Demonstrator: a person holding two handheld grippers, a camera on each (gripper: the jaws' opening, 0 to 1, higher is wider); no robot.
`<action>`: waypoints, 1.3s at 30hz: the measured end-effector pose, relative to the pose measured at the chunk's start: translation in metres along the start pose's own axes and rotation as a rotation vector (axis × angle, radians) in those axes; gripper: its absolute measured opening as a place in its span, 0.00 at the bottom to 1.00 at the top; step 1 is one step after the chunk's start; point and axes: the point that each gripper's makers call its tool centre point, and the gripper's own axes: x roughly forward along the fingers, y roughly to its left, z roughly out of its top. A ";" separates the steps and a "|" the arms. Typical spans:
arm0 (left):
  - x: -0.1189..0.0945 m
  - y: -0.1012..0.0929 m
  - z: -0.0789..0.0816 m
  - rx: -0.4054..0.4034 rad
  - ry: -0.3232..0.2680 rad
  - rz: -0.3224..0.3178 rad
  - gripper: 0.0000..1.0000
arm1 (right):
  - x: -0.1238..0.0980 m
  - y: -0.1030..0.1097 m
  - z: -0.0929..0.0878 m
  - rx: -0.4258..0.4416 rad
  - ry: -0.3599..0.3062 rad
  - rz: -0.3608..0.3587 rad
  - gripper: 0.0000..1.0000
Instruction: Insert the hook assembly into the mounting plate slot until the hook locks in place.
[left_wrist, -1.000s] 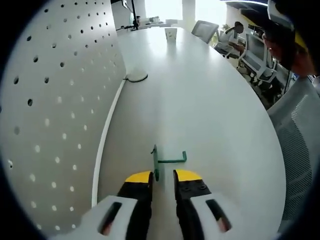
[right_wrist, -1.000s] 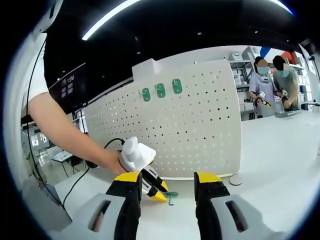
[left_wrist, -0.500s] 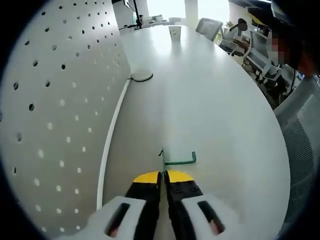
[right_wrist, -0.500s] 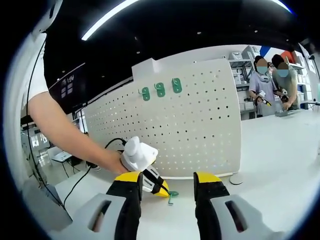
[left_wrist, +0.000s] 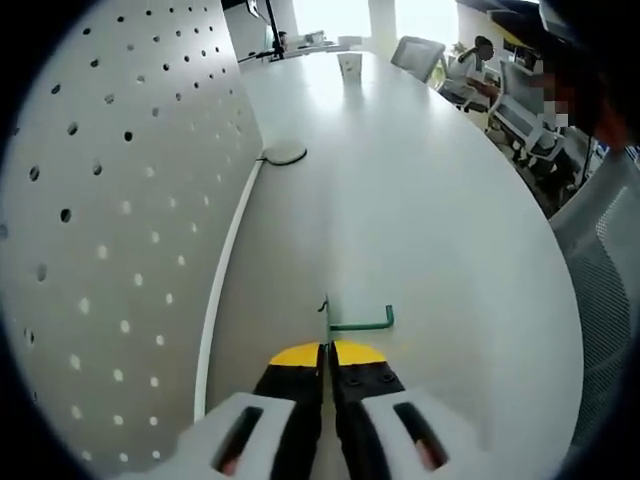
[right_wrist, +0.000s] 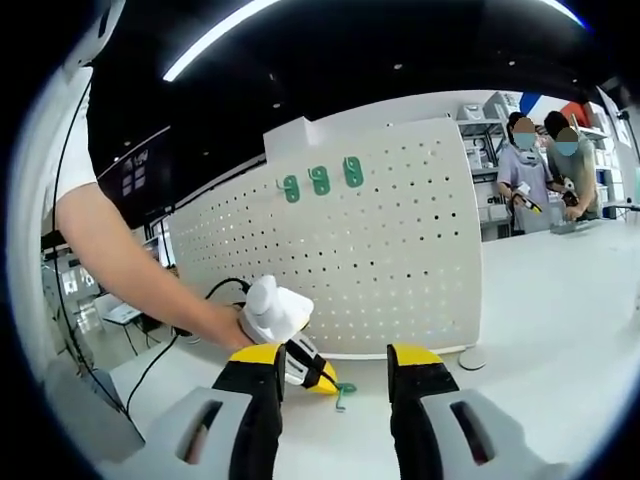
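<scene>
A green wire hook (left_wrist: 352, 322) lies on the white table, its flat back plate pinched between the yellow tips of my left gripper (left_wrist: 327, 351), which is shut on it. The white pegboard (left_wrist: 110, 230) rises along the left of the left gripper view. In the right gripper view the pegboard (right_wrist: 400, 240) stands upright with three green hooks (right_wrist: 320, 181) mounted near its top. There the left gripper (right_wrist: 318, 374) holds the green hook (right_wrist: 343, 392) low on the table, a hand around its white body. My right gripper (right_wrist: 335, 368) is open, with nothing between its fingers.
A round grey disc (left_wrist: 283, 153) with a cable sits by the pegboard's foot. A paper cup (left_wrist: 349, 66) stands far down the table. Office chairs (left_wrist: 415, 60) line the right edge. People (right_wrist: 543, 155) stand at the far right behind the table.
The left gripper went from open around the hook's plate to shut on it and has held since. The right gripper has stayed open and still.
</scene>
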 end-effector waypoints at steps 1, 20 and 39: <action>-0.001 -0.001 0.000 -0.002 -0.005 0.002 0.02 | 0.000 0.000 0.000 0.001 0.002 0.001 0.39; -0.003 -0.001 0.002 -0.029 -0.035 0.007 0.01 | 0.001 0.001 0.000 -0.002 0.003 0.003 0.39; -0.026 0.007 0.020 -0.046 -0.144 0.072 0.01 | 0.003 0.004 0.003 0.000 -0.003 0.016 0.39</action>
